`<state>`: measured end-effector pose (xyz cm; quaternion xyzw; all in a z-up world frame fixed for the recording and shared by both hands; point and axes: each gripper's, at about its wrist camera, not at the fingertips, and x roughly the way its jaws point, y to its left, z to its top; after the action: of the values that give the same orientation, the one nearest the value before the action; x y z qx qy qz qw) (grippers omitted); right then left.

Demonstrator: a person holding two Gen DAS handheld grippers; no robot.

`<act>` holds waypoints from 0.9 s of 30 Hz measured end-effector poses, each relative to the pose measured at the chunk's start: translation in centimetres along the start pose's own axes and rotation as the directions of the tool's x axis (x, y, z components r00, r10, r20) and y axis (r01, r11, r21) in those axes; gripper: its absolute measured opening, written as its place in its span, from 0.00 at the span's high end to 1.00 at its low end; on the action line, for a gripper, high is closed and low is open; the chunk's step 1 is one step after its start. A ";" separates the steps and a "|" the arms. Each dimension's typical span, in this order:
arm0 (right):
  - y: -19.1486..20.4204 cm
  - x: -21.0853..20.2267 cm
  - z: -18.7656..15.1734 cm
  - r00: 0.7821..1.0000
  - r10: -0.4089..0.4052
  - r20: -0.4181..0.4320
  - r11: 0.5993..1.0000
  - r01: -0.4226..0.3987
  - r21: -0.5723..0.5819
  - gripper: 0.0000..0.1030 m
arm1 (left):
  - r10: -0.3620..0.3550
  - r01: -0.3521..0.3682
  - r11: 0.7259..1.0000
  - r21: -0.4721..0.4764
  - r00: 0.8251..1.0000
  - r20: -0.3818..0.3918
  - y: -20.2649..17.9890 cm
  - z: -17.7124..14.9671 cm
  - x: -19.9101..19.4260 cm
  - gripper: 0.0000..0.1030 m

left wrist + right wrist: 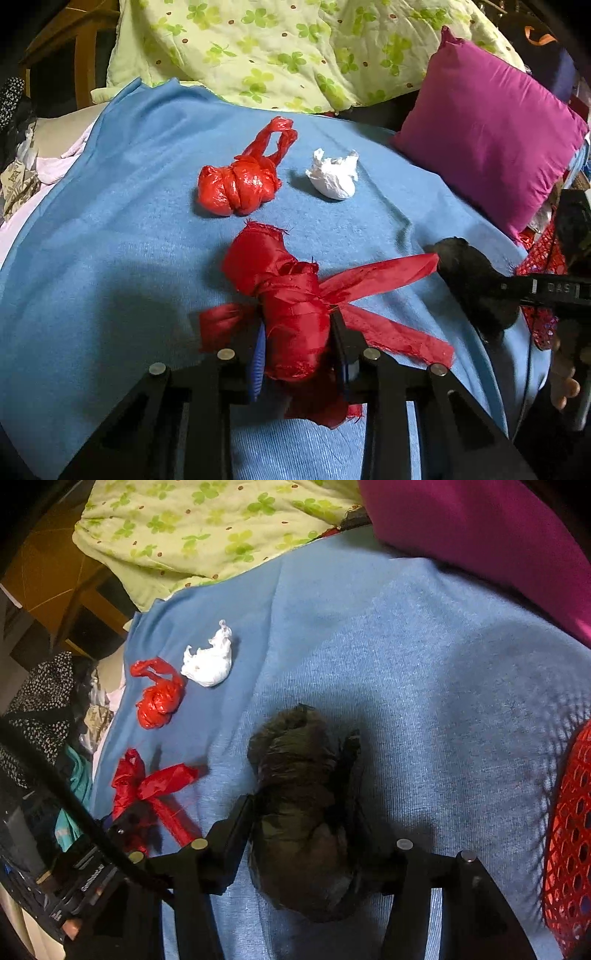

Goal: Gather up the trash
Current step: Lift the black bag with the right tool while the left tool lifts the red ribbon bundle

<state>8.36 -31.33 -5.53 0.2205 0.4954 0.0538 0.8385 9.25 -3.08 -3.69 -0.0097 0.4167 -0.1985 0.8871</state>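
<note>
Left wrist view: left tool (297,332) clamps the red cloth bundle (291,306) on the blue blanket (110,240); lift straight so its tails trail free.

Right wrist view: right tool (306,823) straddles the black bag wad (301,805), pad contact unclear. Close fully before carrying to the red mesh basket (569,842).

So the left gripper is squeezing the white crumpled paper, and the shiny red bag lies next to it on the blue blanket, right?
Not quite. The left gripper is squeezing the red cloth bundle, not the white crumpled paper. The paper lies free further back, beside the shiny red bag on the blue blanket. The left wrist view shows it.
</note>
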 end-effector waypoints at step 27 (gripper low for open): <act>2.3 -6.6 -1.4 0.964 0.067 0.259 0.986 -0.024 -0.164 0.61 | 0.113 -0.129 0.986 0.108 0.983 0.145 -7.1 -2.0 -8.2 0.68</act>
<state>4.14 -30.84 0.21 0.1694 0.3683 0.0827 0.9104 0.61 -6.38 2.34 0.0540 0.3418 -0.1671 0.9232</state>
